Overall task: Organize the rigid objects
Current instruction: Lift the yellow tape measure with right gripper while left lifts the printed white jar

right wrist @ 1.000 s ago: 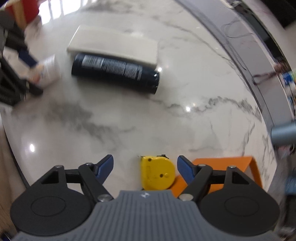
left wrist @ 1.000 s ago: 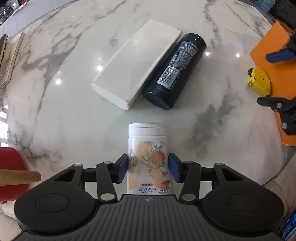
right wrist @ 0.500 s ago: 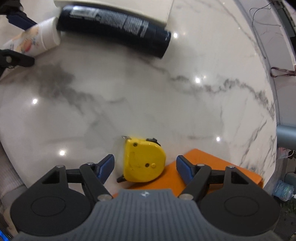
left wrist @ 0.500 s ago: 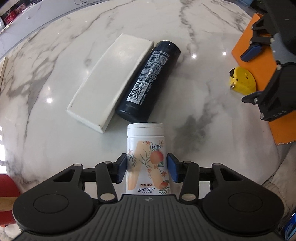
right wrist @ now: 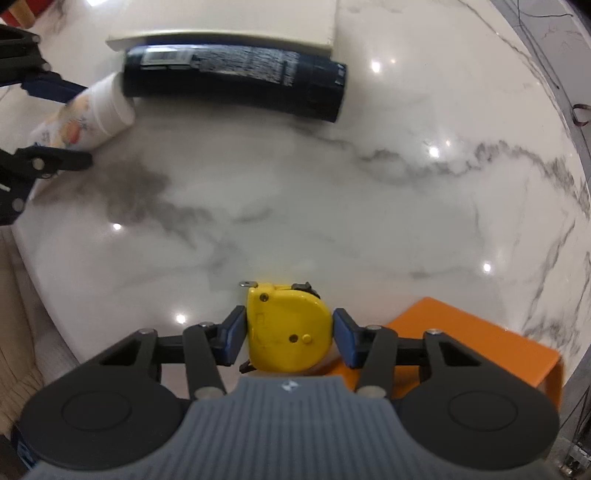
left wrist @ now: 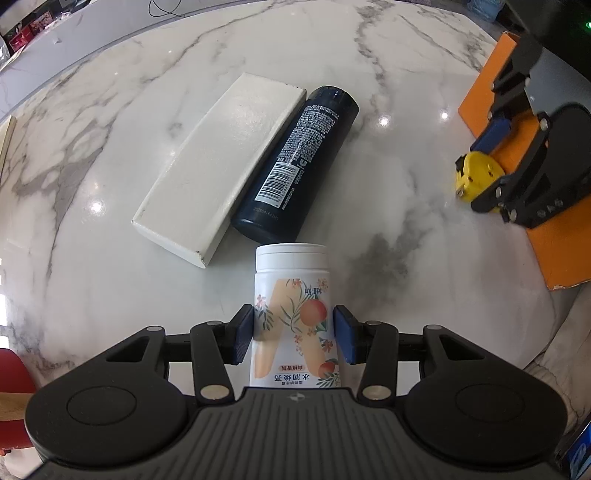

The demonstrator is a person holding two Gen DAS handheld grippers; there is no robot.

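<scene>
My left gripper point(left wrist: 293, 332) is shut on a white bottle with a peach print point(left wrist: 291, 295), its cap close to the base of a dark blue bottle point(left wrist: 295, 162) that lies beside a white box point(left wrist: 225, 166). My right gripper point(right wrist: 288, 332) is shut on a yellow tape measure point(right wrist: 288, 328) at the edge of an orange board point(right wrist: 480, 347). In the right wrist view the white bottle point(right wrist: 85, 118), dark bottle point(right wrist: 236, 81) and white box point(right wrist: 221, 18) lie at the far side. In the left wrist view the tape measure point(left wrist: 478, 177) and right gripper show at the right.
The marble table point(left wrist: 110, 110) has its rounded front edge near both grippers. The orange board point(left wrist: 546, 251) lies at the table's right side. A red chair with a wooden rail point(left wrist: 11, 387) stands at the lower left.
My right gripper has closed in on the tape measure, jaws now against its sides. My left gripper has carried the white bottle closer to the dark bottle's base.
</scene>
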